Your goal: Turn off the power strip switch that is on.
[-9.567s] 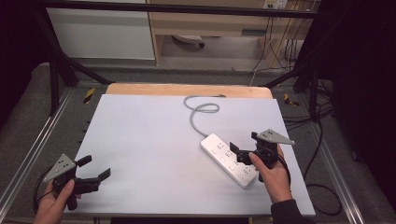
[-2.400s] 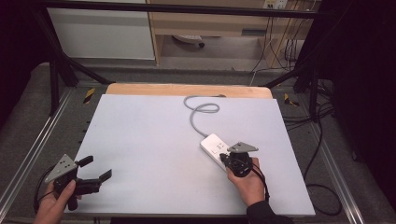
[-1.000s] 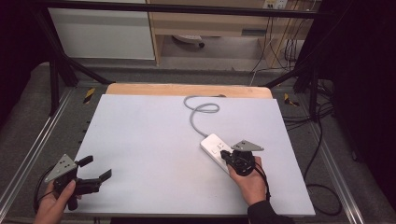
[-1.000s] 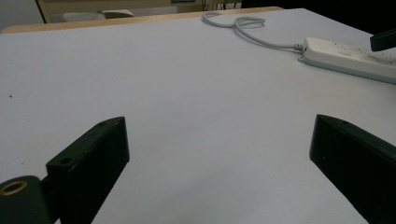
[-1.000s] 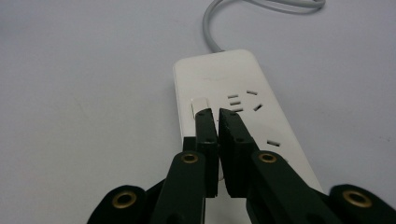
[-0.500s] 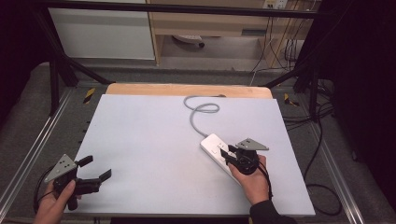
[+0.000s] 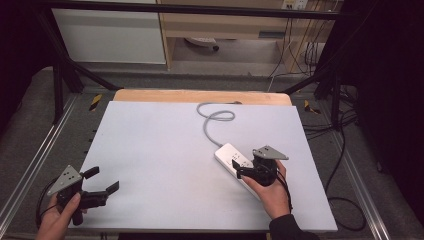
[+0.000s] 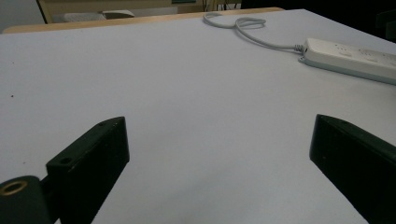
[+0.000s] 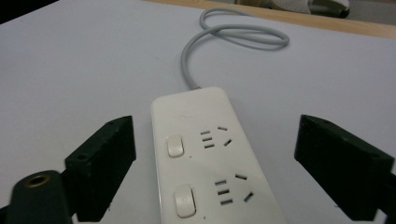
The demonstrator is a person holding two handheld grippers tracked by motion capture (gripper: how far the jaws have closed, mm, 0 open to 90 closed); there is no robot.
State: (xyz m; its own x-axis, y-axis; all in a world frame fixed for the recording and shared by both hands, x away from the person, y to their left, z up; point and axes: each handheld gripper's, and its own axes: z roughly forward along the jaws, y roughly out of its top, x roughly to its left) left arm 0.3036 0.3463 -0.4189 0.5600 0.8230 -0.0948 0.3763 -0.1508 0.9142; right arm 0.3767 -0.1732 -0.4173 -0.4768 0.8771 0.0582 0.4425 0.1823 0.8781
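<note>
A white power strip is lying flat on the pale tabletop, right of centre, running diagonally toward the near right edge. Its grey cord is looping once behind it and trailing toward the wooden strip at the far edge.

The right tongs are hovering over the strip's middle, held in the right hand. In the right gripper view the jaws are standing wide apart, one on either side of the strip, gripping nothing; two rocker switches and two socket sets are showing between them.

The left tongs are sitting at the near left corner of the tabletop in the left hand, well apart from the strip. Their jaws are also spread wide and empty, with bare tabletop between them and the strip far off at the upper right.
</note>
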